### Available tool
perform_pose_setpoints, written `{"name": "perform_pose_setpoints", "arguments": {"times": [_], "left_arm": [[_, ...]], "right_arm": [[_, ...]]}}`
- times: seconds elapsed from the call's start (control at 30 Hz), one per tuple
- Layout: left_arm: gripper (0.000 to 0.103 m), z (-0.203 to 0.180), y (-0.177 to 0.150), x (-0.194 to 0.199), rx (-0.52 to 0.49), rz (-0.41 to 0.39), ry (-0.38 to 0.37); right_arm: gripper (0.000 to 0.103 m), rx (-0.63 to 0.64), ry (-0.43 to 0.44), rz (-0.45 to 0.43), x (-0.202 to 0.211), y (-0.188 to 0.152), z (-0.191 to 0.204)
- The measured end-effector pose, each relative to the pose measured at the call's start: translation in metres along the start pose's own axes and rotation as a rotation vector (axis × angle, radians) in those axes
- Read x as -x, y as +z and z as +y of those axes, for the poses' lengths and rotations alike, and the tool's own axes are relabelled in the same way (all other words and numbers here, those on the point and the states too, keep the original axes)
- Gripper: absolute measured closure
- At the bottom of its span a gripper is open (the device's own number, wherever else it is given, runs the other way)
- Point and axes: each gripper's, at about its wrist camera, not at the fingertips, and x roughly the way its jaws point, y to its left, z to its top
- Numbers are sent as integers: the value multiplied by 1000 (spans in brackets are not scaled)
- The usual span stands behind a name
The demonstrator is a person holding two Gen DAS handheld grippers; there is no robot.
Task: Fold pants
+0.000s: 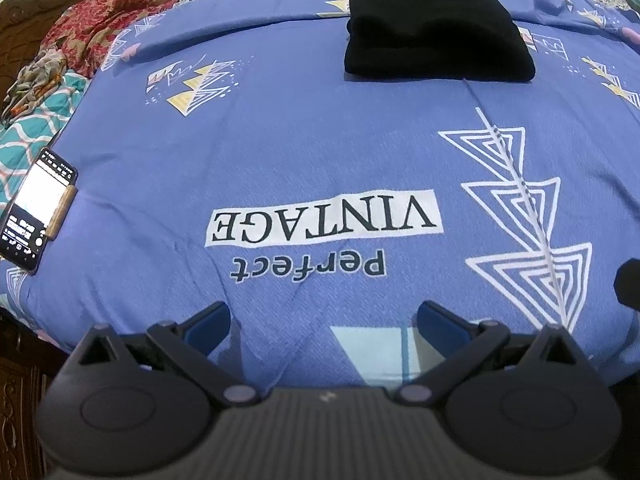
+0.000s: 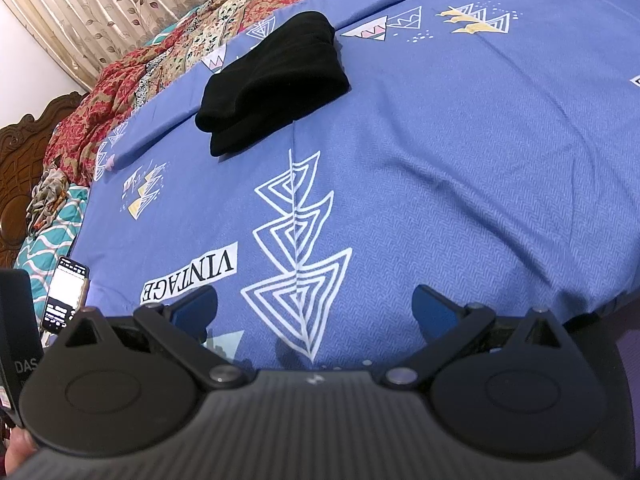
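Blue bedsheet (image 1: pixel 280 140), printed with white triangles and the words "Perfect VINTAGE", covers the bed in both wrist views. Red floral bedding (image 1: pixel 96 20) is bunched along its far left edge, with teal patterned fabric (image 1: pixel 36 120) below it and a carved wooden headboard (image 2: pixel 20 160) beyond. A leaf-print curtain (image 2: pixel 100 4) hangs behind.

My left claw (image 1: pixel 322 320) stands wide open, blue-padded fingers (image 1: pixel 208 320) well apart, gripping nothing; only bare sheet lies between them. My right claw (image 2: pixel 314 308) is likewise spread wide and empty, over the white triangle print.

The pants (image 1: pixel 436 32), black, lie folded into a compact thick rectangle on the sheet, well ahead of both claws and apart from them. In the right wrist view they (image 2: pixel 276 80) sit near the floral bedding.

A phone (image 1: pixel 34 208) with a lit screen rests at the sheet's left edge.
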Motion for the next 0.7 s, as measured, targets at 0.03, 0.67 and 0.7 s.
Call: {"name": "perform_pose_setpoints", "arguments": {"times": [0.03, 0.67, 0.7], "left_arm": [[0, 0, 0, 0, 0, 1, 0], [0, -1, 0, -1, -3, 1, 0], [0, 0, 0, -2, -3, 2, 0]], "right_arm": [[0, 0, 0, 0, 0, 0, 0], [0, 0, -2, 1, 0, 0, 1], [0, 1, -2, 0, 0, 0, 1]]}}
